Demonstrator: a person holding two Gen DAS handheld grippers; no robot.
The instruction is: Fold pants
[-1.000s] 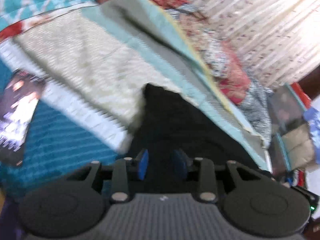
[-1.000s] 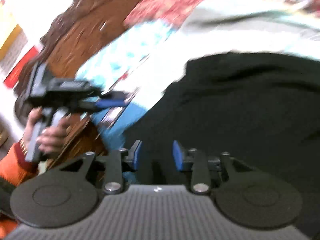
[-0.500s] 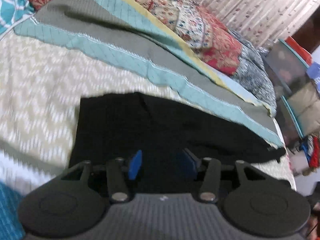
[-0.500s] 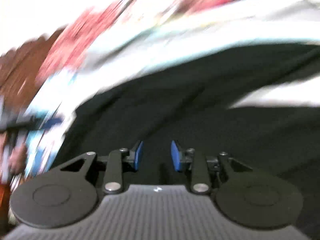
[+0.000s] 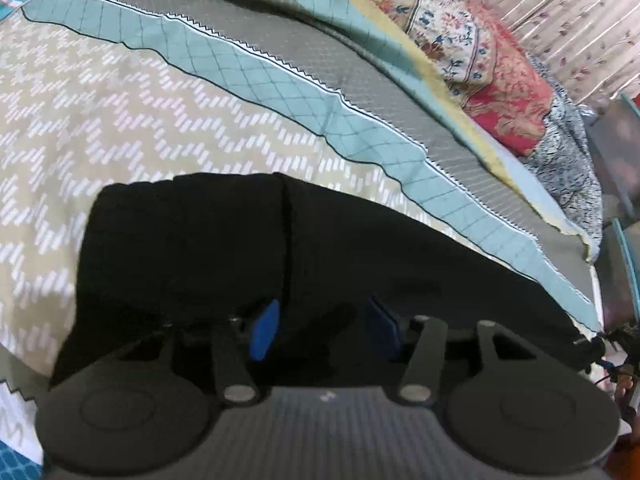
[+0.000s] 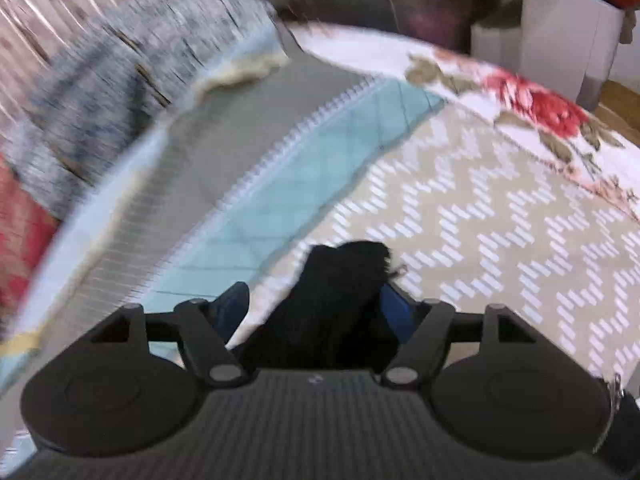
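Soft, even indoor light, fisheye bending at every edge. Right wrist view smears badly on its left side; the black pants (image 5: 280,248) swallow all detail.

Black pants (image 5: 280,256) spread flat on bed, centre seam visible; one narrow end (image 6: 340,280) bunched, lifted.

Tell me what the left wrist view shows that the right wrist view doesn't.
Only the left wrist view shows the black pants spread wide under the open left tool, plus the floral pillows. Only the right wrist view shows a pants end bunched between the right tool fingers, and the rose-print sheet. Both show the zigzag bedspread and its teal border.
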